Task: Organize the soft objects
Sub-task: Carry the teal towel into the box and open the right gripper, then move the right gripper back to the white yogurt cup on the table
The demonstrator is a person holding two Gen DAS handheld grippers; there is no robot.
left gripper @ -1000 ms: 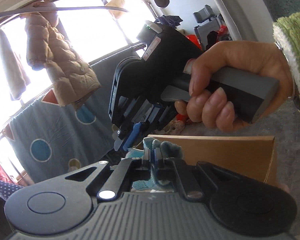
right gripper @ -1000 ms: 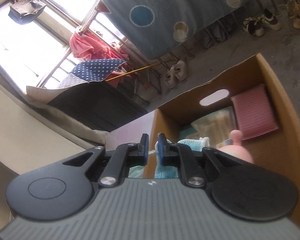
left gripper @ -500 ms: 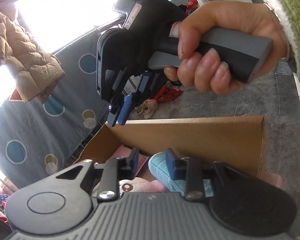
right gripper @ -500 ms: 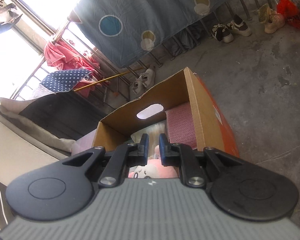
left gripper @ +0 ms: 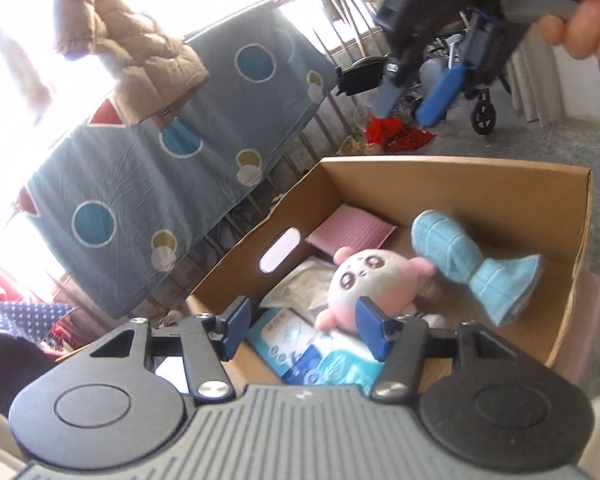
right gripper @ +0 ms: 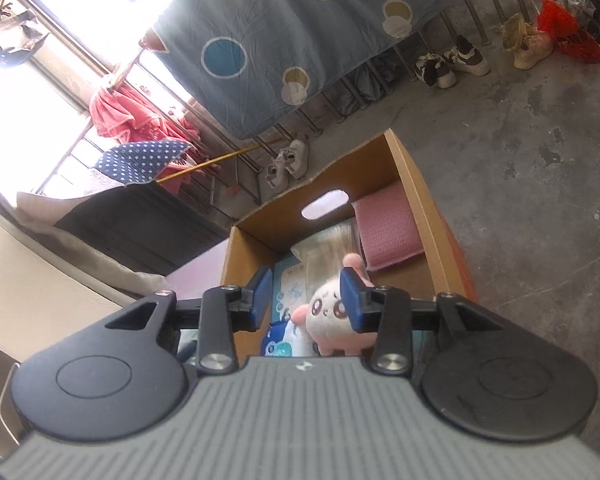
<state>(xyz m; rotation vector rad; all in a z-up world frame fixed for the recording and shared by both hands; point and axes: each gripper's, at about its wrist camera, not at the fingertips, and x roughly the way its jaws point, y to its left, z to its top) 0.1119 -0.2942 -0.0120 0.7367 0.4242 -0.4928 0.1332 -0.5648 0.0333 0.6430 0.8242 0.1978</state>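
An open cardboard box (left gripper: pixel 460 166) holds a pink and white plush toy (left gripper: pixel 364 284), a folded pink cloth (left gripper: pixel 352 232) and blue-white packets (left gripper: pixel 300 344). A light blue knitted sock (left gripper: pixel 460 260), blurred, lies loose against the box's right side, clear of both grippers. My left gripper (left gripper: pixel 304 326) hovers over the near rim, its jaws opening with nothing between the pads. My right gripper (left gripper: pixel 410 102), held by a hand at the top right, is above the box. In the right wrist view its jaws (right gripper: pixel 306 298) are opening above the plush toy (right gripper: pixel 328 312), not touching it.
A blue sheet with circles (left gripper: pixel 160 152) and a beige padded jacket (left gripper: pixel 132 40) hang on railings behind the box. Shoes (right gripper: pixel 452 64), a red bag (left gripper: pixel 396 134) and a wheelchair (left gripper: pixel 480 108) stand on the concrete floor (right gripper: pixel 540 200) beyond.
Both grippers were shut on the light blue sock a second ago. Both have opened, the sock has dropped into the box, and both views have tipped down toward the box.
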